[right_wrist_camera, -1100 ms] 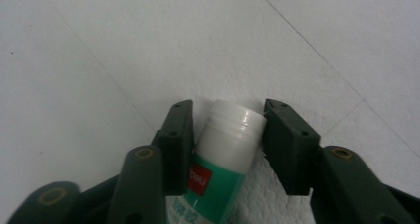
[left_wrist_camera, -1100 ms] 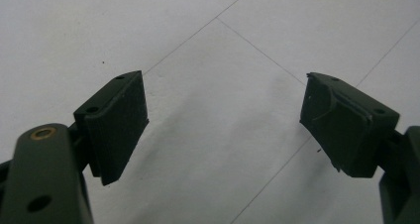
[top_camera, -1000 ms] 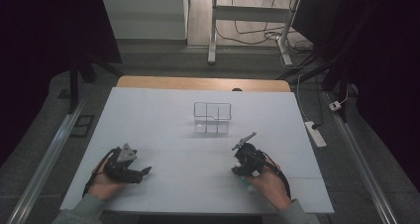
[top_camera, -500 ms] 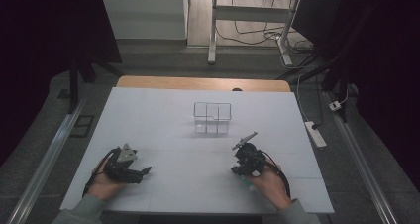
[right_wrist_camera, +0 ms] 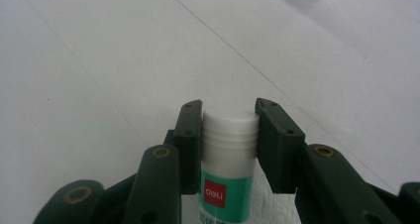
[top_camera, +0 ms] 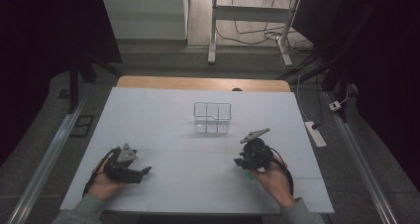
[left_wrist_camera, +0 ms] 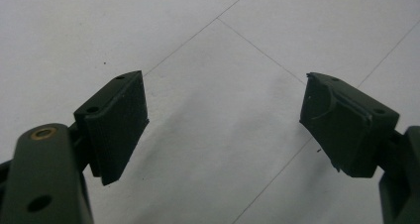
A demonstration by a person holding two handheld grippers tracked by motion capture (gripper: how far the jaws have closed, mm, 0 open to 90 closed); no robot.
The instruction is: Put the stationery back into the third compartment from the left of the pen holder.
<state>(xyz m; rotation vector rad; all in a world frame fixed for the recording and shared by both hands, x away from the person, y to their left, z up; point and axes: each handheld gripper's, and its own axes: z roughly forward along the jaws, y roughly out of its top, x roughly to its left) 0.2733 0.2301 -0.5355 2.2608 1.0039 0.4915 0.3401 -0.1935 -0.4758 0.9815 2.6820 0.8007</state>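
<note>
Both claws sit low over the near half of the tabletop, one in each of the person's hands. My right claw has just been closing and has a glue stick between its jaws; in the right gripper view both pads touch the white ribbed cap end, so I read this as a grip on the stick. The green-and-white body with the red label runs back toward the camera. Taking it near the cap, along the claw's own line, would let me carry it end first toward a compartment, I judge. In the high view this right claw hovers near the table's front right, well apart from the clear organiser.

My left claw stands wide, with nothing between the jaws but bare white surface crossed by thin seam lines. In the high view this left claw rests at the front left, probably parked so it stays out of the way.

The organiser stands upright near the middle of the table, and I cannot tell whether anything lies in its compartments.

Counted: one tabletop, one organiser, two claws, one glue stick.
</note>
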